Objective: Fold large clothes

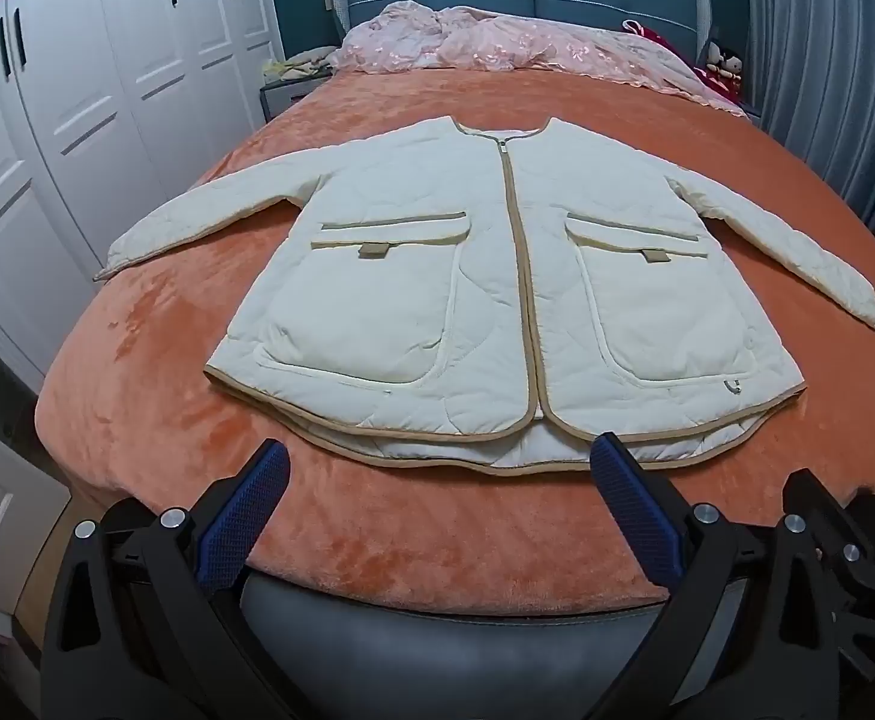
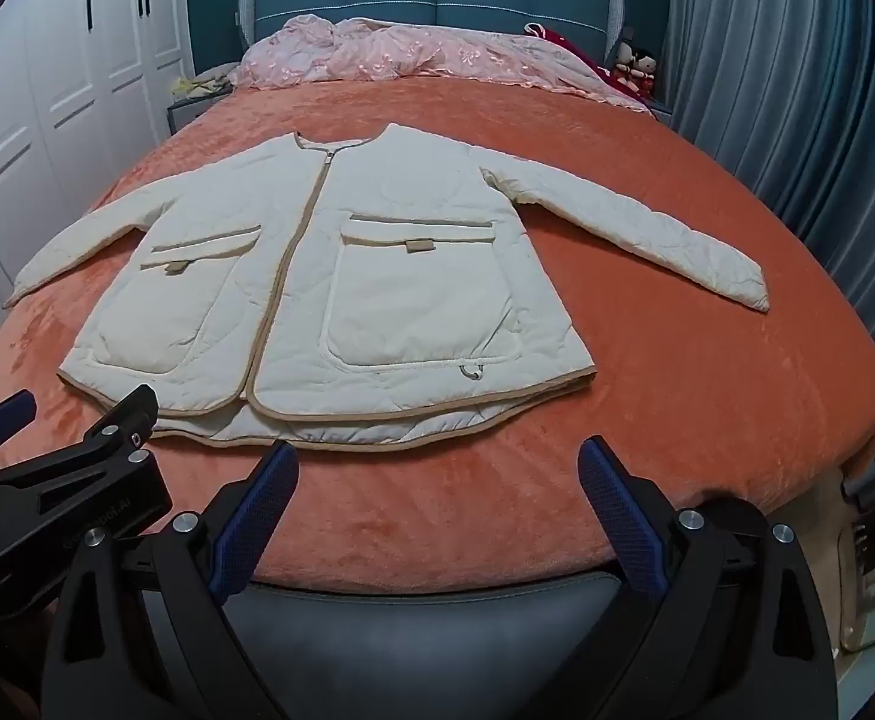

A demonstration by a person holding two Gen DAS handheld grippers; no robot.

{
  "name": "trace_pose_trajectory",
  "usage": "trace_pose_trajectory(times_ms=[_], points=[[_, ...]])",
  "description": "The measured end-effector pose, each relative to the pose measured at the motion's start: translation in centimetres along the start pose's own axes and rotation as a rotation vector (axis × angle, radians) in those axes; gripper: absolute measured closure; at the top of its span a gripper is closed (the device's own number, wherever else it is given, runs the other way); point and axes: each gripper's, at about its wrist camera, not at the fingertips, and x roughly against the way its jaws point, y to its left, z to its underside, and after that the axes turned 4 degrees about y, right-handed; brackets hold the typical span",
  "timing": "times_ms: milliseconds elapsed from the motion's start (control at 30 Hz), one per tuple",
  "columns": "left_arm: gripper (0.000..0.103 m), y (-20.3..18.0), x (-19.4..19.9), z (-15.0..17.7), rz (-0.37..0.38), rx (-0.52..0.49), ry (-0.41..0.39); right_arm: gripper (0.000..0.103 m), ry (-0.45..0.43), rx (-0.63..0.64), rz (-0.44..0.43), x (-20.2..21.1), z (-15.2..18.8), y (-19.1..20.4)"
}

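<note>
Just one cream jacket (image 1: pixel 497 288) with two flap pockets; left gripper (image 1: pixel 440 468) and right gripper (image 2: pixel 437 468) wide apart, empty.

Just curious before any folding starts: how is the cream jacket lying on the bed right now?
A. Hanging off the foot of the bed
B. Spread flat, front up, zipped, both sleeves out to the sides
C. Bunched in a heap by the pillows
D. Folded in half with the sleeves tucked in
B: the jacket lies flat on the orange blanket, zipper closed, pockets facing up, and a sleeve stretched out on each side.
</note>
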Motion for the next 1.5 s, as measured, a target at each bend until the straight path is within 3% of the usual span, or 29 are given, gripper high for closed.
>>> trace_pose_trajectory(times_ms=[1500], points=[[0.005, 1.3, 1.7, -0.3, -0.013, 0.036, -0.058, 0.010, -0.031, 0.022, -0.005, 1.7, -0.3, 1.0]])
